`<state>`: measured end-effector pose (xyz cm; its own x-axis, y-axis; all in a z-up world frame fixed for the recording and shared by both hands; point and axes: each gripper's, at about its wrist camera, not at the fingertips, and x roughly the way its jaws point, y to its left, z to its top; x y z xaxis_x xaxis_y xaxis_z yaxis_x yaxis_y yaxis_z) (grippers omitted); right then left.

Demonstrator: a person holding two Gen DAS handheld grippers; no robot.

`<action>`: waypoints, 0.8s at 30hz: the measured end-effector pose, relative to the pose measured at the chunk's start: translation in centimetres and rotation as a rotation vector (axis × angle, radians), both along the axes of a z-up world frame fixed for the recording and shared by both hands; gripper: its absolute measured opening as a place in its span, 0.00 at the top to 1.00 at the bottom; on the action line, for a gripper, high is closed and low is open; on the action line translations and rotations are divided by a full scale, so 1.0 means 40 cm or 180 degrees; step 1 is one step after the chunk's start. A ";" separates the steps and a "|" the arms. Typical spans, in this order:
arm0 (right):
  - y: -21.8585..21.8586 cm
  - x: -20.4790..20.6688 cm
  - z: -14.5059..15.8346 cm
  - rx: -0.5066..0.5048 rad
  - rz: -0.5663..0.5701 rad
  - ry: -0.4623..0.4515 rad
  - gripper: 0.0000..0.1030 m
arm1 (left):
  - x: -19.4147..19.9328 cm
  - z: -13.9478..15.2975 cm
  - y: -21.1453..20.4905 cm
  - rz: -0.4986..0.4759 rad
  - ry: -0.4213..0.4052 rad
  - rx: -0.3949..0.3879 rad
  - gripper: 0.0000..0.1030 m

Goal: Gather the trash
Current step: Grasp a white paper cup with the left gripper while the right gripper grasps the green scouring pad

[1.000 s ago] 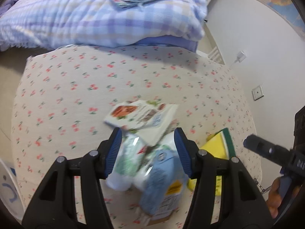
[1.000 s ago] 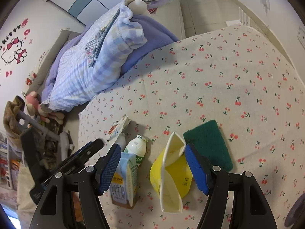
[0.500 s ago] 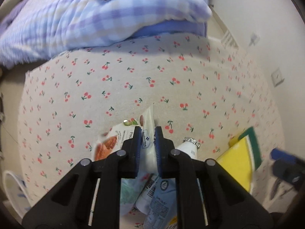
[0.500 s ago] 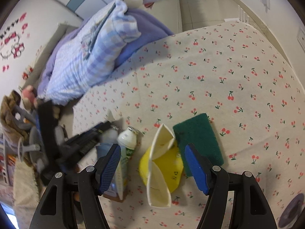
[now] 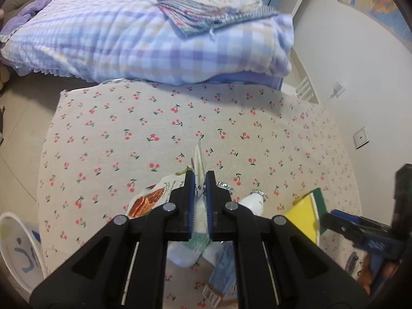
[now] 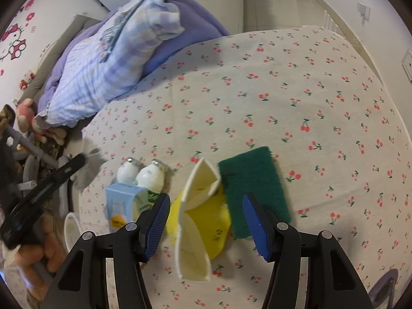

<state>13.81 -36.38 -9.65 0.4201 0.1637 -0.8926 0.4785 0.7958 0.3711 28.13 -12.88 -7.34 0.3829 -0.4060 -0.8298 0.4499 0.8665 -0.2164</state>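
My left gripper is shut on a snack wrapper with a nut picture and holds it above the cherry-print tablecloth. Below it lie two small white bottles and a light blue carton. In the right wrist view the bottles and the carton lie left of a yellow and cream folded packet. My right gripper is open, its jaws either side of that packet. The left gripper also shows in the right wrist view, blurred, with the wrapper.
A green scouring pad lies right of the packet. A white bin stands at the table's left edge. A bed with a checked quilt borders the table's far side. A wall runs along the right.
My left gripper has closed on the snack wrapper and lifted it off the bottles and carton. My right gripper stays open around the yellow packet.
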 end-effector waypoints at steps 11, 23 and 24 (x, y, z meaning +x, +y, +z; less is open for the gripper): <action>-0.039 -0.002 -0.034 -0.0428 -0.0138 0.0364 0.42 | -0.049 0.051 0.123 0.0129 -0.0053 -0.0221 0.91; 0.015 0.005 -0.012 -0.0806 -0.0058 0.0333 0.42 | -0.068 0.061 0.238 0.0260 -0.0070 -0.0265 0.91; 0.024 0.001 0.016 -0.0829 -0.0037 0.0177 0.41 | -0.068 0.060 0.243 0.0264 -0.0067 -0.0271 0.91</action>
